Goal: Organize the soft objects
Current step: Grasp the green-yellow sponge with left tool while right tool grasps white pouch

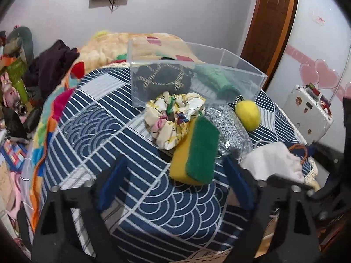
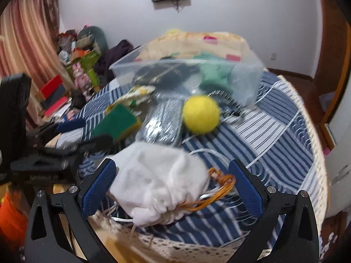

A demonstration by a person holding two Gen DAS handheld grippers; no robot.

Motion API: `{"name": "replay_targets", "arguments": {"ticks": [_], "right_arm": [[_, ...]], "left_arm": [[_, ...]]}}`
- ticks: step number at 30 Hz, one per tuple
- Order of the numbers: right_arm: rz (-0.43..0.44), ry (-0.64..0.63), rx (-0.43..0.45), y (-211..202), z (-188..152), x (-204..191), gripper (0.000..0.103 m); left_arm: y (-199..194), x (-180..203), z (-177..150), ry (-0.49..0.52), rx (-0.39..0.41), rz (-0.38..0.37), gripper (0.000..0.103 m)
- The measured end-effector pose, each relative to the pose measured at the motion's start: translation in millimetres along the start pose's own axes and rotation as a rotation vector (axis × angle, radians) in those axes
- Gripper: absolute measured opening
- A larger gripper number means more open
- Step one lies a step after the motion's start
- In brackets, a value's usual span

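A clear plastic bin [image 1: 241, 65] stands at the back of the blue patterned table and holds a black-and-gold item [image 1: 160, 76] and a green cloth [image 1: 215, 79]. In front of it lie a floral scrunchie [image 1: 169, 118], a yellow-and-green sponge [image 1: 195, 153], a silver glitter pouch [image 1: 230, 127] and a yellow ball [image 1: 248, 111]. My left gripper [image 1: 175, 182] is open, its fingers either side of the sponge's near end. My right gripper [image 2: 173, 186] is open around a white drawstring pouch [image 2: 162, 182] with an orange cord [image 2: 221, 179]. The ball [image 2: 200, 114] lies beyond.
The table [image 2: 274, 142] is round with a cream fringe edge. A bed with a colourful blanket [image 1: 109, 48] and dark clothes [image 1: 54, 61] lies behind. A white suitcase [image 1: 307, 114] stands to the right. Clutter and boxes [image 2: 54, 100] sit at the left.
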State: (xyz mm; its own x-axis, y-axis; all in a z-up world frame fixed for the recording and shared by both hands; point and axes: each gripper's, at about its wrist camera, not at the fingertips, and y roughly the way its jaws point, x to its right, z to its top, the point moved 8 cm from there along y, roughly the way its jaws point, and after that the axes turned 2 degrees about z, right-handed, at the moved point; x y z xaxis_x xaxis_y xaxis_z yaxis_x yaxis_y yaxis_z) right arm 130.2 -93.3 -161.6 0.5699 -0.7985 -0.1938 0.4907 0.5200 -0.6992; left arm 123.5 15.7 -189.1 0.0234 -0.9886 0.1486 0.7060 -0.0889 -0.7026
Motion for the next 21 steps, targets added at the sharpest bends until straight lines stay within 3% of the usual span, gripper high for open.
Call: {"name": "replay_targets", "arguments": {"ticks": [2, 6, 7, 10, 21], "right_arm": [[0.019, -0.006, -0.029, 5, -6, -2, 0.079], [0.027, 0.001, -0.029, 5, -12, 0, 0.061], [0.037, 0.007, -0.025, 3, -11, 2, 0.053], [0.057, 0.034, -0.016, 0, -9, 5, 0.035], [-0.014, 0.052, 0.130, -40, 22, 18, 0.031]], "left_arm": [[5, 3, 0, -0.010, -0.012, -0.023, 0.072], [10, 11, -1, 0.003, -0.022, -0.051, 0.047], [9, 14, -1, 0.007, -0.025, -0.065, 0.039], [2, 22, -1, 0.024, -0.008, -0.080, 0.037], [-40, 36, 26, 0.063, 0.104, -0.103, 0.036]]}}
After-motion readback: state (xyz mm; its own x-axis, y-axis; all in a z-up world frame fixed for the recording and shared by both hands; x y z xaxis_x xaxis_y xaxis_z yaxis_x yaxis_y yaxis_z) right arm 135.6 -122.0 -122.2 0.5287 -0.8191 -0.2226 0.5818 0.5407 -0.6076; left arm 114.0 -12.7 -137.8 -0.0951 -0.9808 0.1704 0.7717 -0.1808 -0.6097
